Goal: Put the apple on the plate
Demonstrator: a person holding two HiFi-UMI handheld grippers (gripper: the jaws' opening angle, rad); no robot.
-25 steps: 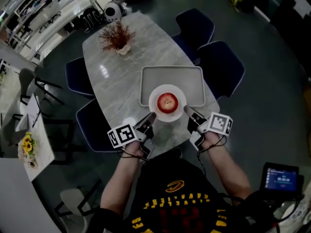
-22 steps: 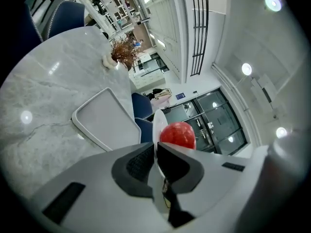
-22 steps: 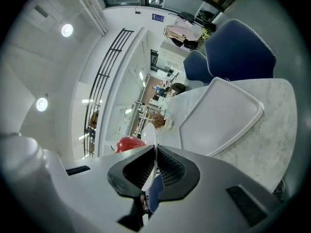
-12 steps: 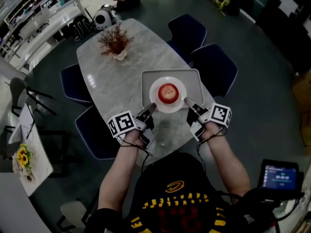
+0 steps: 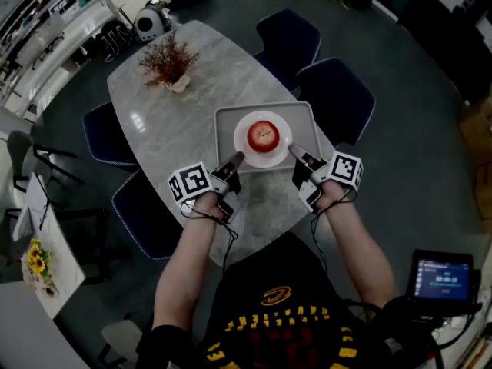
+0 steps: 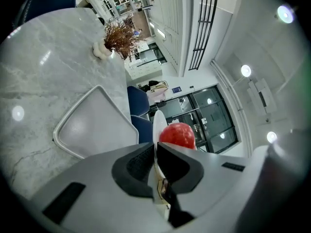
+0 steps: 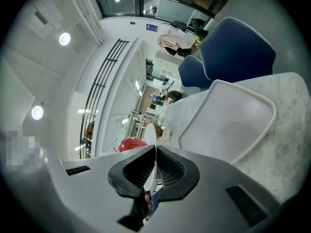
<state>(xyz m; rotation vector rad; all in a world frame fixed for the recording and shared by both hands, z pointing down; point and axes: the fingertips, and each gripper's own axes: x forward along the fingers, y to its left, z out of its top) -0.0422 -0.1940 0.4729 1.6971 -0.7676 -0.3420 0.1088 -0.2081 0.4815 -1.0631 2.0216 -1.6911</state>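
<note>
Head view, far left: grey marble-patterned oval table (image 5: 169, 121), dried reddish-brown twig arrangement (image 5: 165, 61) near its far end.

Next along, left gripper (image 5: 234, 160): bites the near-left rim of the round white plate (image 5: 244, 141). Confirmed in the left gripper view (image 6: 155, 152): jaws almost together, thin plate edge (image 6: 156, 123) pinched between them, fruit just beyond.

Centre: red apple (image 5: 263, 134) sitting in the middle of the plate, so already at the place named in the task. Plate now over the middle of the pale grey rectangular tray (image 5: 224, 121). One second ago, hung at the tray's near edge. Half a second ago, only partway in. Reads as a forward carry of plate and apple together (both grippers advancing as a pair), not a fresh pick of the fruit. Cannot tell whether resting on the tray or held just above it.

Further right, right gripper (image 5: 296, 151): clamps the near-right rim. Same story in the right gripper view (image 7: 155, 152): jaws closed down on the plate edge (image 7: 152, 135), apple (image 7: 132, 143) peeking past at the left, tray (image 7: 228, 125) spread out to the right.

Far right: dark blue chairs (image 5: 336, 98) tucked against the table.

Judging from all this: apple-on-plate part looks finished. Probably left only to settle the plate flat and let go on both sides evenly. Any tilt between the two grips risks rolling the apple off.
</note>
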